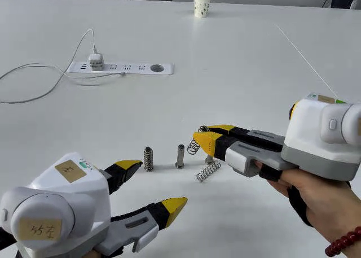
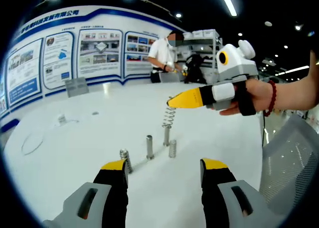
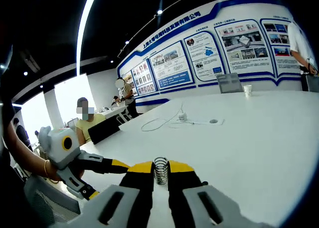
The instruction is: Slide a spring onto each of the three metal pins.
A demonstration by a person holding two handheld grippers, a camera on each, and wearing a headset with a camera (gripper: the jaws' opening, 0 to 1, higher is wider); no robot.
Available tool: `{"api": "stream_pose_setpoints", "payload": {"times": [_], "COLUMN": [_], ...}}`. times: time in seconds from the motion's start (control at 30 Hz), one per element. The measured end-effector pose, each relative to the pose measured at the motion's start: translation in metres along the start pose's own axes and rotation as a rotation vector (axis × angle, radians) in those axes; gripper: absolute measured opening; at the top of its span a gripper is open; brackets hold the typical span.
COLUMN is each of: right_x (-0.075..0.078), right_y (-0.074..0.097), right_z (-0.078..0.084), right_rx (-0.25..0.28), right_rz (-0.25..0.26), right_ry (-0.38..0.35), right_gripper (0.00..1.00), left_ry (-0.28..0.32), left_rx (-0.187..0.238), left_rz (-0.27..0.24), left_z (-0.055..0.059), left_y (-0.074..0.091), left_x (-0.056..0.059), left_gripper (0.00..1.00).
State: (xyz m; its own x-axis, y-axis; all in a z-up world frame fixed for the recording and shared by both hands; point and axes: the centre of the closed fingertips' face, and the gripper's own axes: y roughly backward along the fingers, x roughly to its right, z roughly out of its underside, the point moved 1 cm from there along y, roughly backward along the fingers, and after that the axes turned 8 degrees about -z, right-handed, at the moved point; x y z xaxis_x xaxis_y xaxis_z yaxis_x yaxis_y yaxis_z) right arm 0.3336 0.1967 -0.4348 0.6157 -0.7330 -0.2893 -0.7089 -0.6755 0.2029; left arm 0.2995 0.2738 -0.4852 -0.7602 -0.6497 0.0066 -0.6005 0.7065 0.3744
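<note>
Three metal pins stand in a row on the white table. The left pin wears a spring, the middle pin is bare, and the right pin is partly hidden under my right gripper. That gripper is shut on a spring, seen between its jaws and hanging just above the right pin. Another loose spring lies beside that pin. My left gripper is open and holds nothing, nearer than the pins.
A white power strip with a plugged-in charger and cable lies at the back left. A paper cup stands at the far edge. People sit and stand beyond the table.
</note>
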Motion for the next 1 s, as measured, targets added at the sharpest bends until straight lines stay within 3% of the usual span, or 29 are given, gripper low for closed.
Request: {"api": "stream_pose_setpoints", "payload": {"times": [0.4, 1.0], "right_x": [0.012, 0.024], "right_y": [-0.015, -0.034], "right_z": [0.005, 0.016], "right_rx": [-0.049, -0.091], "right_rz": [0.047, 0.067], "right_ry": [0.065, 0.071], "right_gripper": [0.11, 0.11], "left_ry": [0.034, 0.044], "left_rx": [0.016, 0.012], "left_rz": [-0.032, -0.038], "left_z": [0.0, 0.004], "left_y": [0.002, 0.001], "left_x": [-0.011, -0.012], "left_gripper": [0.67, 0.79]}}
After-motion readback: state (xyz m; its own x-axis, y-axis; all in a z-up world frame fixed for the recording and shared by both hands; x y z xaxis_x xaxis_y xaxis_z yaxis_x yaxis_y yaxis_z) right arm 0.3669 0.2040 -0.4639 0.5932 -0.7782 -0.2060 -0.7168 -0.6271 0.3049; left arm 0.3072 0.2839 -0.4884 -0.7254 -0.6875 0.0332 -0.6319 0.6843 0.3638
